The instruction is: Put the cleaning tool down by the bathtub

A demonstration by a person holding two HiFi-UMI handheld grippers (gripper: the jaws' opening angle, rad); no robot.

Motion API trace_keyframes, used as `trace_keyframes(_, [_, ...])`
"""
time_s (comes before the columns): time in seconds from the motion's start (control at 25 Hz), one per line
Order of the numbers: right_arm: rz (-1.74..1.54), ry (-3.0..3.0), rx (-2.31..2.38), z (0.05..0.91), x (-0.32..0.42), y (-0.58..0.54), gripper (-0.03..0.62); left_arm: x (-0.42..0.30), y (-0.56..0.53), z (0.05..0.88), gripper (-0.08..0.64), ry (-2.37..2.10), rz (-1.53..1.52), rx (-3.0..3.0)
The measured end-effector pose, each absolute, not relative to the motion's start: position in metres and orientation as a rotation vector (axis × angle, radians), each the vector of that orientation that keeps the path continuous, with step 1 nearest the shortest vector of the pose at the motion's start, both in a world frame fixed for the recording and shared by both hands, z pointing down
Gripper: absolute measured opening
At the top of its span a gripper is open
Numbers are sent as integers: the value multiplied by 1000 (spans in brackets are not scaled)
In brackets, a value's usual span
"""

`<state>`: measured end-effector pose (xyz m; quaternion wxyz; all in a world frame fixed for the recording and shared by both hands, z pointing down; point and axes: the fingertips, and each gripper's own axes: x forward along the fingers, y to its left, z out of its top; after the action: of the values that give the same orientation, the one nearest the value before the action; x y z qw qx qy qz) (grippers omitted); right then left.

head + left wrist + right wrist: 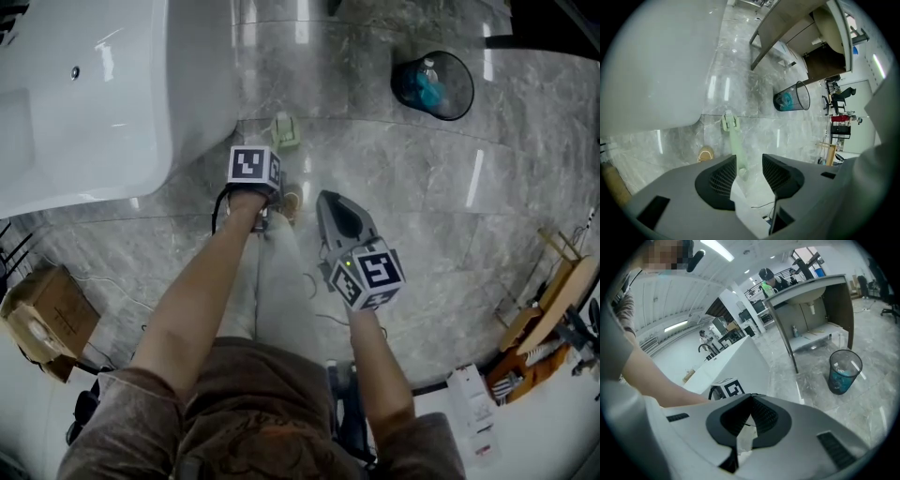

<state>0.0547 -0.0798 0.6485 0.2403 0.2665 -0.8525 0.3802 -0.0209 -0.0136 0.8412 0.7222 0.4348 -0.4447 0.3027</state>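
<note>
- L gripper [749,159]: jaws wide apart, holding nothing.
- Pale green long-handled cleaning brush [733,136] lies on grey marble floor [787,136], near white bathtub [651,61].
- R gripper [751,399]: jaws closed, empty.

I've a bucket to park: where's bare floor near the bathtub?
Bare marble floor lies between the cleaning tool and the wire bin, and right of the right gripper. Crowded: the bathtub foot where the tool lies, the cardboard box corner, the wooden clutter at lower right.

L gripper [749,161] jaws apart, R gripper [751,398] jaws together, both angled down.
</note>
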Motion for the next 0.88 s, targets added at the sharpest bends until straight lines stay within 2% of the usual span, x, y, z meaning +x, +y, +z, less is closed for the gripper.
trace_keyframes(0.12, [1036, -2342, 735, 629, 52, -79, 0, -29, -15, 817, 129, -1006, 673, 974])
trace_keyframes(0.2, [1031, -2348, 740, 616, 51, -78, 0, -34, -17, 799, 22, -1028, 696, 999])
trace_keyframes(0.24, [1030, -2351, 743, 609, 51, -77, 0, -35, -18, 789, 2, -1037, 703, 1014])
trace_keyframes(0.88, [1036, -2397, 777, 455, 46, -45, 0, -48, -17, 578, 2, -1101, 626, 1286])
